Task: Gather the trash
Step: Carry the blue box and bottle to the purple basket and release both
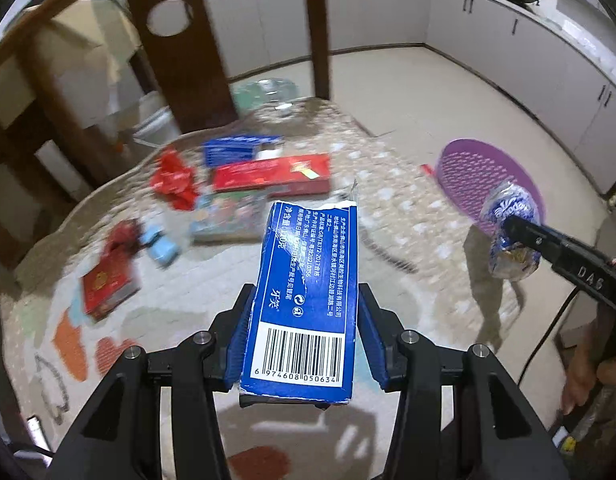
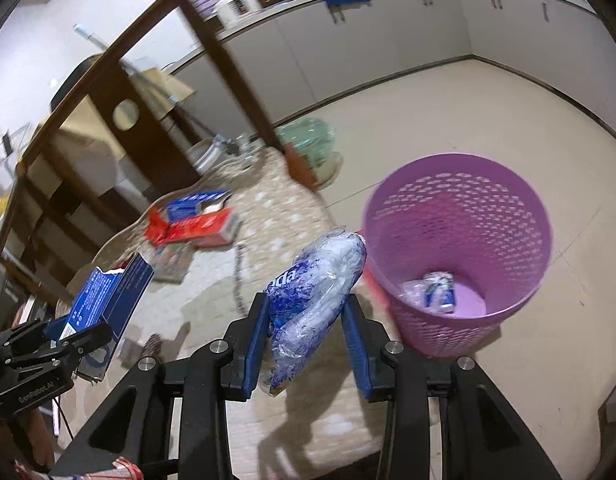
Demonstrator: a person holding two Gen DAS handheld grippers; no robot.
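My left gripper (image 1: 306, 300) is shut on a torn blue carton (image 1: 308, 292) with a barcode, held above the patterned rug. From the right wrist view the same blue carton (image 2: 108, 296) shows at the left in the left gripper (image 2: 74, 340). My right gripper (image 2: 304, 304) is shut on a crumpled blue-and-clear plastic wrapper (image 2: 316, 300); the left wrist view shows that wrapper (image 1: 508, 232) at the right, in front of the basket. A purple perforated basket (image 2: 460, 208) stands on the floor just right of the wrapper, with a few pieces of packaging (image 2: 432, 292) at its bottom.
More litter lies on the rug (image 1: 212, 280): a long red box (image 1: 272, 174), a blue box (image 1: 236, 150), red wrappers (image 1: 174, 182), a small red carton (image 1: 108, 284) and a colourful flat pack (image 1: 228, 216). Dark wooden table legs (image 1: 180, 40) stand behind. White cabinets (image 2: 388, 32) line the far wall.
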